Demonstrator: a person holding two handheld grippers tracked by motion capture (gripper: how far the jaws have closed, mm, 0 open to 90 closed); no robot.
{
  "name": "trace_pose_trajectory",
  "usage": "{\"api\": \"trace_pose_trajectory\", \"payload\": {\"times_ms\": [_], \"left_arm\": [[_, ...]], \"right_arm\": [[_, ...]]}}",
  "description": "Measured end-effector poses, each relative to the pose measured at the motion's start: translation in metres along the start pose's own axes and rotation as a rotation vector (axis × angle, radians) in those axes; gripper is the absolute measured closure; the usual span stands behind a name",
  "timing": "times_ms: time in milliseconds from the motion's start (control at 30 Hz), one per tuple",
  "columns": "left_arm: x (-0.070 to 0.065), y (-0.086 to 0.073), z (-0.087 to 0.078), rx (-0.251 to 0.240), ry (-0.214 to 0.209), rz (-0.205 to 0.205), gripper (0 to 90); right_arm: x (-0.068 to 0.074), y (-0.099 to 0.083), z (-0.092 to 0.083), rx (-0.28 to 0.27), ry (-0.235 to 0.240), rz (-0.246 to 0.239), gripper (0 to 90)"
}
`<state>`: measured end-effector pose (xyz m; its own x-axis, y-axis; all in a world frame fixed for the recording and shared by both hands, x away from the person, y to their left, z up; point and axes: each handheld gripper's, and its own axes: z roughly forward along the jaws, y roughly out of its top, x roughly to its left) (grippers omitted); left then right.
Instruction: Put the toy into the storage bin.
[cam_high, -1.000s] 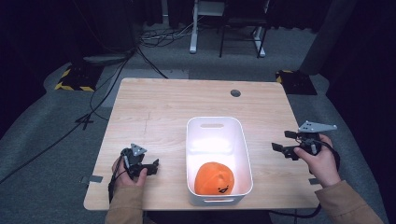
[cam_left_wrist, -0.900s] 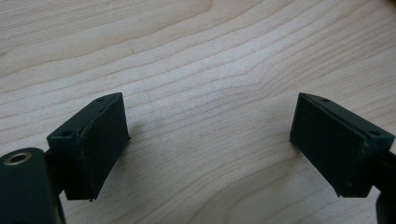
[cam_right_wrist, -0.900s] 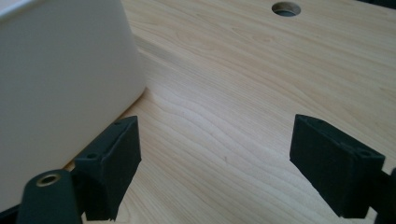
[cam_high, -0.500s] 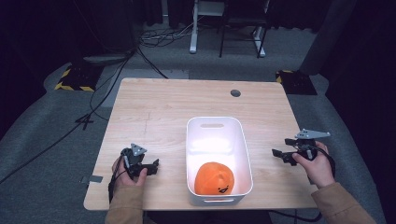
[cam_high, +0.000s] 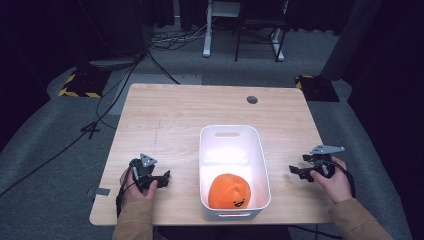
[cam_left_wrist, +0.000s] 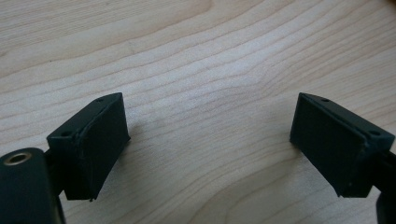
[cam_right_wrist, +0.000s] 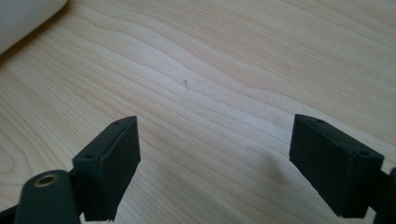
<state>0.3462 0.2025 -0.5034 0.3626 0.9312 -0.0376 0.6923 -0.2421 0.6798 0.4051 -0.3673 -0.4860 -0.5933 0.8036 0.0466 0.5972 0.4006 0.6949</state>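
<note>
The orange plush toy (cam_high: 229, 191) lies in the white bin (cam_high: 260, 155) near the surface's (cam_high: 175, 115) front edge. The right tongs (cam_high: 298, 171), released and empty, have lowered toward the right edge; the left tongs (cam_high: 162, 177) rest released, suggesting placement is finished.

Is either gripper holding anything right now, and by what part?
Nothing is held. The left gripper and right gripper are both open over bare table; the orange toy sits in the bin.
</note>
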Motion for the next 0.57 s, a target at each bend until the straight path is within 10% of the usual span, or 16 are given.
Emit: {"api": "trace_pose_trajectory", "payload": {"times_ms": [167,567], "left_arm": [[0.0,0.0,0.0,0.0,0.0,0.0,11.6],[0.0,0.0,0.0,0.001,0.001,0.001,11.6]], "right_arm": [[0.001,-0.007,0.012,-0.016,-0.042,-0.035,14.5],[-0.008,-0.017,0.007,-0.051,0.097,-0.171,10.3]]}}
